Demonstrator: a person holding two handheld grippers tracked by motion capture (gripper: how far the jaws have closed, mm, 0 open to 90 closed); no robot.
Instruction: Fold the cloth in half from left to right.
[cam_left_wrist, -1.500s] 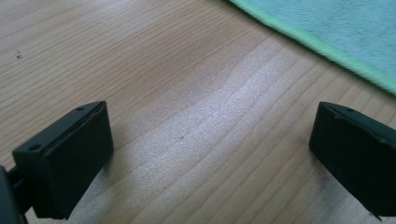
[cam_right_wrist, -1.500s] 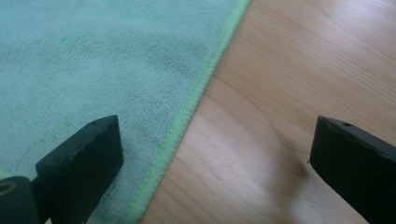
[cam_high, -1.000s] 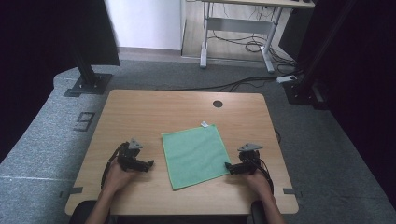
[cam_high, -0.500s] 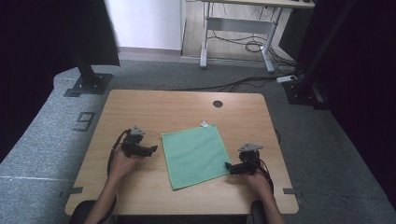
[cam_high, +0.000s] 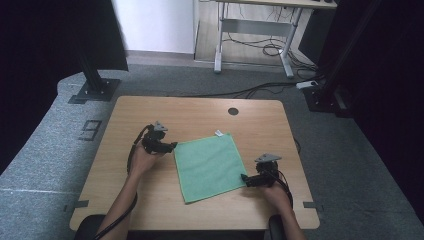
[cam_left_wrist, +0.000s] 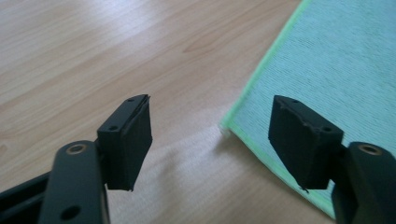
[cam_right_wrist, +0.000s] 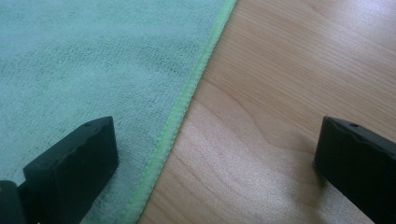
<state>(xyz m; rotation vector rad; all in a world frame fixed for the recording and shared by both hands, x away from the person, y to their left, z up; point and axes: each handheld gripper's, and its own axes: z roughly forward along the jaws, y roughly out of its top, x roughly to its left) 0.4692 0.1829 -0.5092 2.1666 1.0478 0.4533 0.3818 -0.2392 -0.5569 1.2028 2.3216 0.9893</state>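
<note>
Cloth: square green microfibre cloth (cam_high: 209, 166) with a brighter green stitched hem, lying flat on the tabletop, turned a little so its corners point off the table's edges; a small white tag shows at its far corner.
Tabletop: light wooden tabletop (cam_high: 200, 112) with rounded corners and a round dark cable hole (cam_high: 233, 111) near the far edge.
Left claw: left claw (cam_high: 173, 146), held in the person's left hand (cam_high: 142, 159), sits just beside the cloth's left corner. In the left gripper view its black jaws stand apart, with that corner (cam_left_wrist: 229, 125) lying on the wood between them and neither pad pressing on it. The jaws have just been closing.
Right claw: right claw (cam_high: 244, 178), held in the right hand (cam_high: 274, 192), sits at the cloth's right edge near the near corner. In the right gripper view its jaws are wide apart, one over the cloth, the other over bare wood, and the hem (cam_right_wrist: 184, 100) runs between them, gripped by neither.
Surroundings: grey carpeted floor (cam_high: 350, 150) around the table, with a desk frame and loose cables beyond.
</note>
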